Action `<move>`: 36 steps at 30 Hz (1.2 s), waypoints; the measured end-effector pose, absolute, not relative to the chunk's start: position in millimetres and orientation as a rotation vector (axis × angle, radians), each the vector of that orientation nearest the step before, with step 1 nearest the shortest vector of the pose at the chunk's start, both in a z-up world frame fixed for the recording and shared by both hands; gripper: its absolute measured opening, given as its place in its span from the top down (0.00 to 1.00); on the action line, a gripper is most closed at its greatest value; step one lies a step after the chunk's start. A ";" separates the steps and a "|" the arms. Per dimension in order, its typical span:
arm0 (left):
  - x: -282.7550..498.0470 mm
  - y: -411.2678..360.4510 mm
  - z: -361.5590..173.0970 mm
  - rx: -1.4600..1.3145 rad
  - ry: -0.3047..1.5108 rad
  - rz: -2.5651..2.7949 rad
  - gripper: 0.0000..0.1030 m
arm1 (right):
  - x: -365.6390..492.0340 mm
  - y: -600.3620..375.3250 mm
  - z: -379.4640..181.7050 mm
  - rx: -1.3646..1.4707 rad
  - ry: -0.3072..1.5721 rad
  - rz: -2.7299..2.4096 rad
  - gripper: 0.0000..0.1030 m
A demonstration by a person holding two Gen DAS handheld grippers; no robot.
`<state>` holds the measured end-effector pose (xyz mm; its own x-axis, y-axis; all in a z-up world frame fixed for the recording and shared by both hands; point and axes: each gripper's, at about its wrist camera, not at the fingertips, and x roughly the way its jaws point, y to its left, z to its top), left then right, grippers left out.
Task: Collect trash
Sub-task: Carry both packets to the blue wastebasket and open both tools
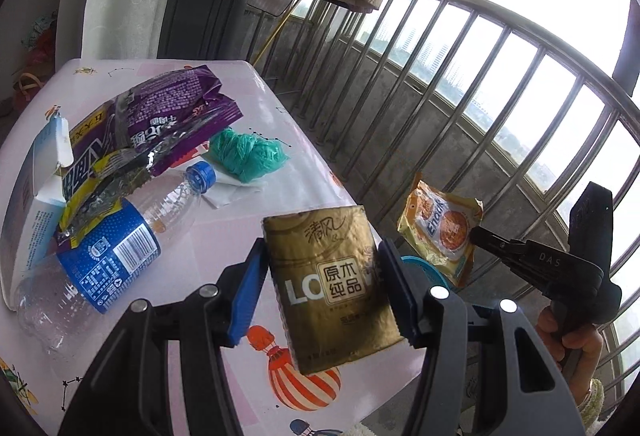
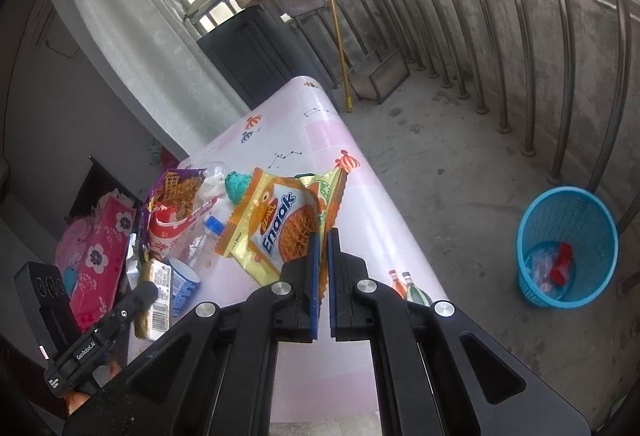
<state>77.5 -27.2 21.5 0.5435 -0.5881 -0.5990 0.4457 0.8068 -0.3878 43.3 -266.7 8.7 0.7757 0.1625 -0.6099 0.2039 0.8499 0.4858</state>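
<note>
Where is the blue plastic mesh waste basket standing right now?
In the right wrist view, the blue plastic mesh waste basket stands on the concrete balcony floor at the right, beside the metal railing and clear of the pink table.

Bare floor lies open between table and basket.

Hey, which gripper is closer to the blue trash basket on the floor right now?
Right. The right gripper, shut on the Enaak snack packet, is at the table edge toward the blue basket; the left gripper holds a gold tissue pack over the table.
</note>
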 end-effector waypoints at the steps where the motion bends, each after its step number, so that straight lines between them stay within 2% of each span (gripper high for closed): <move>1: 82.1 -36.7 22.9 -0.199 0.793 -0.642 0.47 | 39.4 -275.1 7.3 0.584 0.684 -0.044 0.98; 6: 111.8 -99.3 25.0 -0.196 0.886 -0.790 0.47 | 14.4 -323.4 -2.0 0.678 0.622 -0.185 0.98; 14: 139.9 -245.3 14.7 -0.075 1.041 -1.010 0.47 | -24.2 -406.3 -41.9 0.873 0.564 -0.457 0.98; 25: 140.4 -438.0 -65.4 0.188 1.192 -1.088 0.46 | -36.8 -494.1 -143.3 1.125 0.587 -0.703 0.97; 28: 139.9 -468.2 -90.0 0.237 1.176 -1.087 0.40 | -31.0 -512.5 -180.4 1.200 0.610 -0.761 0.90; 29: 139.9 -474.2 -96.9 0.249 1.177 -1.087 0.36 | -29.2 -517.2 -192.3 1.220 0.628 -0.774 0.82; 30: 139.8 -478.6 -103.6 0.259 1.184 -1.091 0.35 | -28.5 -520.5 -203.3 1.250 0.655 -0.787 0.71; 31: 140.7 -481.7 -108.8 0.271 1.191 -1.086 0.34 | -28.0 -522.1 -213.0 1.284 0.677 -0.793 0.66; 36: 148.7 -466.9 -110.2 0.192 1.229 -1.068 0.34 | -40.2 -512.3 -220.4 1.316 0.681 -0.824 0.59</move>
<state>148.7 -466.9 -110.2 -0.0542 -0.5564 -0.8291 0.7438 0.5315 -0.4053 -40.2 -512.3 -220.4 0.5530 -0.1311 -0.8228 0.8328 0.0569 0.5507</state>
